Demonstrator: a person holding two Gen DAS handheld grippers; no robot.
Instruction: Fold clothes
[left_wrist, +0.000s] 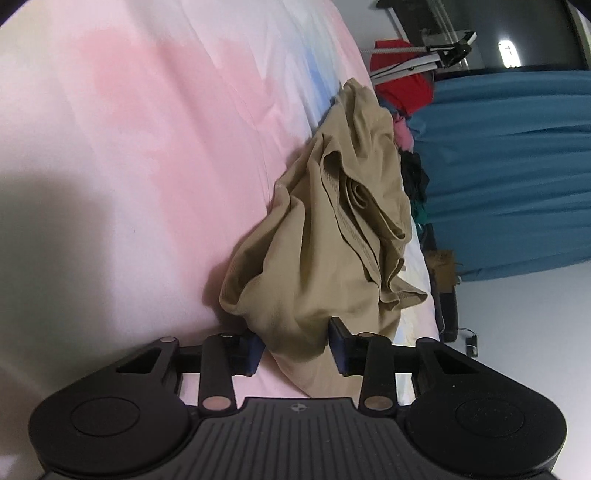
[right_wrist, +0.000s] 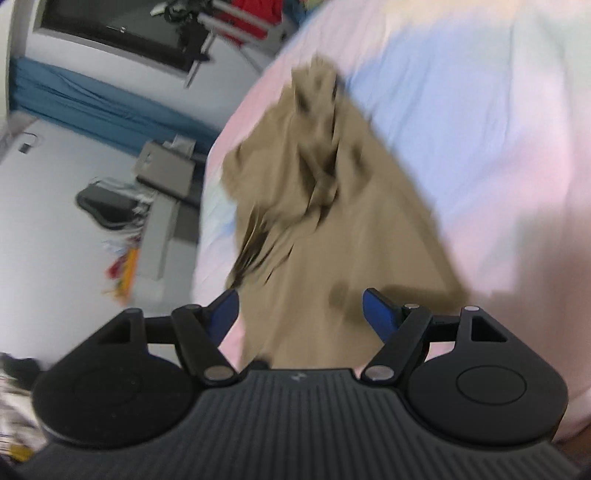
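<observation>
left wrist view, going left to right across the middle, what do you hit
pink bedsheet → crumpled tan garment → dark clothes heap → blue fabric. Low in the frame, the left gripper has its jaws apart with the garment's near end between them.

Left gripper (left_wrist: 297, 349): jaws parted, blue pads (left_wrist: 251, 354) either side of a fabric fold, low over the surface. Right gripper (right_wrist: 300, 314): jaws spread wide, pads (right_wrist: 376, 314) angled outward; view motion-blurred.
</observation>
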